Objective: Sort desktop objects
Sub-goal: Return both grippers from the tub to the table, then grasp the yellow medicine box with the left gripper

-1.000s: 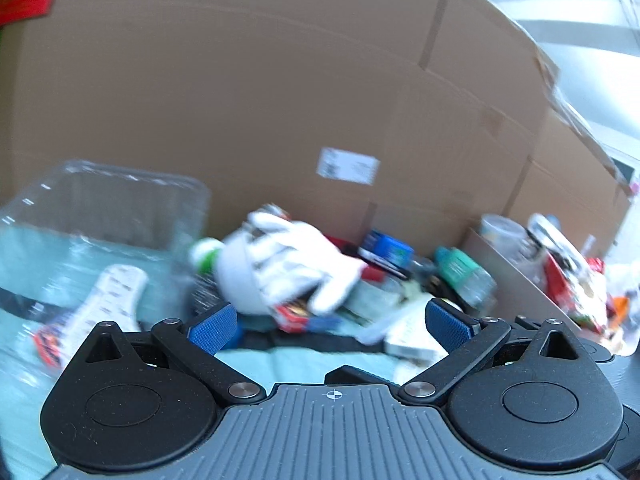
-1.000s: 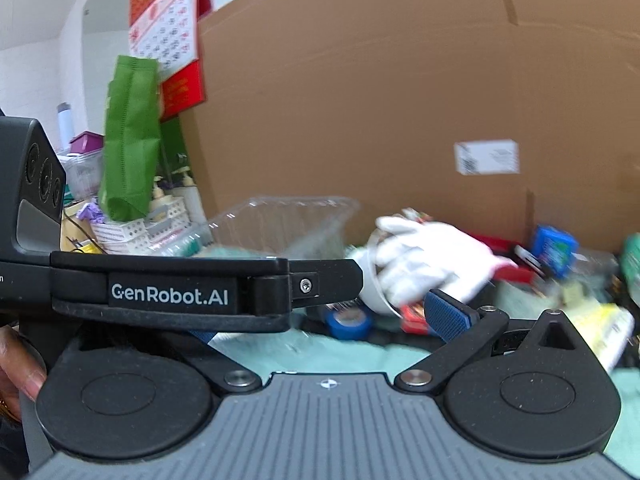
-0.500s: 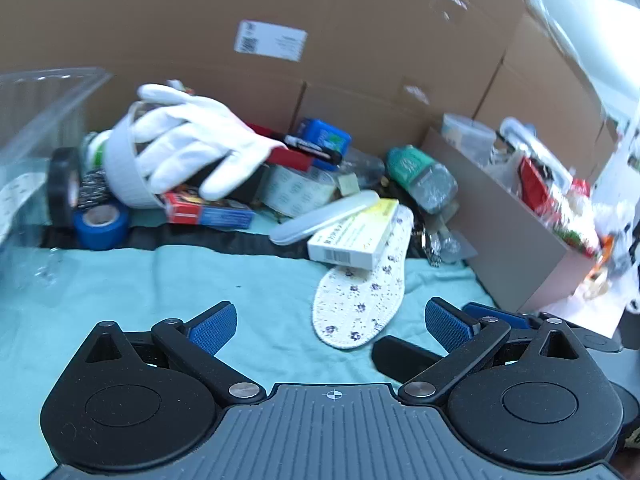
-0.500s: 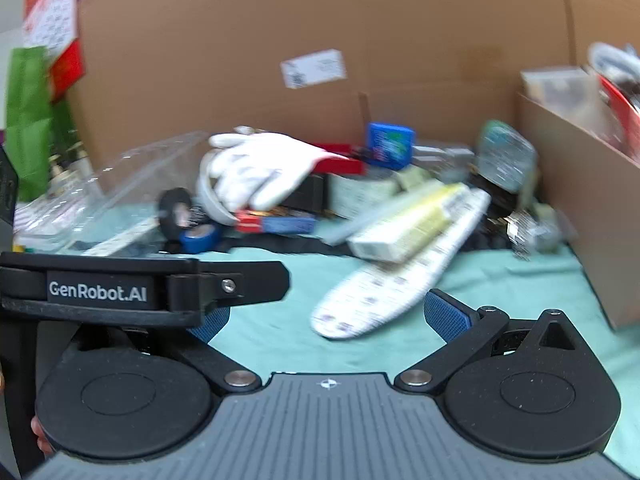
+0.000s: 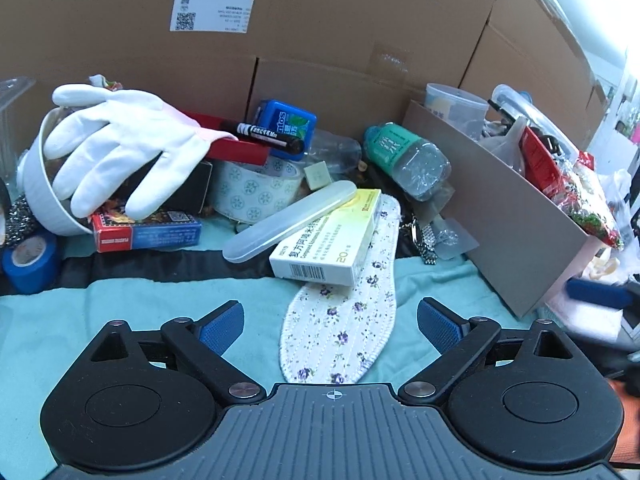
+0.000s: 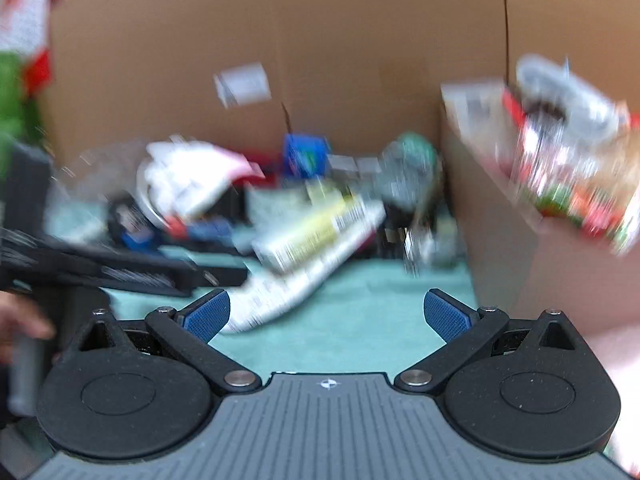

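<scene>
Evidently barely begun: both tools, left and right, gape wide, empty; the insole and medicine box lie unsorted.

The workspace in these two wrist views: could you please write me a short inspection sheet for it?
Surface: teal cloth, dark strip across it.
Job's things: floral insole flat, medicine box lying on its far end, clear toothbrush case leaning on the box.
Clutter: white glove draped over a white bowl; blue tape roll; green-labelled bottle.
Grippers: left gripper and right gripper, jaws open, empty.
Cables: nothing seen.
Surroundings: cardboard wall; full cardboard box at right.
</scene>
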Motion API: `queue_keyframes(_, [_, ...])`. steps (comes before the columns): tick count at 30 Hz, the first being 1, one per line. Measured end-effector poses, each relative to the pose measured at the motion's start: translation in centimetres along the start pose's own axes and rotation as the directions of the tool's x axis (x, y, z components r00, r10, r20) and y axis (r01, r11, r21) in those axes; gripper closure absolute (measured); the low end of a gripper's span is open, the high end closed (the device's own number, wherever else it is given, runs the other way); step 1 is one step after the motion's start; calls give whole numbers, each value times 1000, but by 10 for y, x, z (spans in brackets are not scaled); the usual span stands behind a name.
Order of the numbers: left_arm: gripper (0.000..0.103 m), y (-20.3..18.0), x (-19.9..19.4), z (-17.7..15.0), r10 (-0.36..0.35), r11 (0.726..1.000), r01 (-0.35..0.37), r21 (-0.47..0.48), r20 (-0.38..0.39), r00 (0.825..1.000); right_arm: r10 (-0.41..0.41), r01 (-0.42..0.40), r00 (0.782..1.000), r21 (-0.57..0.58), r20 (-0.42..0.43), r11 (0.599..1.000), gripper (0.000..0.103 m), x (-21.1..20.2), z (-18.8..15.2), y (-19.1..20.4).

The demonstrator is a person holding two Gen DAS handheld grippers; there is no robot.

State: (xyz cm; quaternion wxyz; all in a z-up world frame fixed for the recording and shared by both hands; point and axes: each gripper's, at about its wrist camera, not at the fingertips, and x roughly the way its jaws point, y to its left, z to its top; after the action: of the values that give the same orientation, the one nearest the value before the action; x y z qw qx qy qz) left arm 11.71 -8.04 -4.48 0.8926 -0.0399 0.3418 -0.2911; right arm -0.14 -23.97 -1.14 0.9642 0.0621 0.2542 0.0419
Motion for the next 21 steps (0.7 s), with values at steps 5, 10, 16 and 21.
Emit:
queue_keyframes(5, [9, 5, 28, 10, 5, 999, -6, -35, -17, 1000, 8, -9, 1000, 38, 26, 999, 2, 21, 11, -11])
queue_keyframes(10, [18, 16, 48, 18, 36, 999, -37, -37, -35, 999, 36, -26, 991, 78, -127, 997, 32, 81, -9, -28])
queue_keyframes(16, [17, 16, 65, 26, 2, 999, -4, -32, -43, 999, 84, -61, 981, 130, -176, 990, 38, 103, -24, -31])
queue_keyframes(21, [16, 11, 84, 31, -10, 1000, 9, -17, -60, 998, 93, -76, 979, 98, -181, 992, 44, 117, -20, -20])
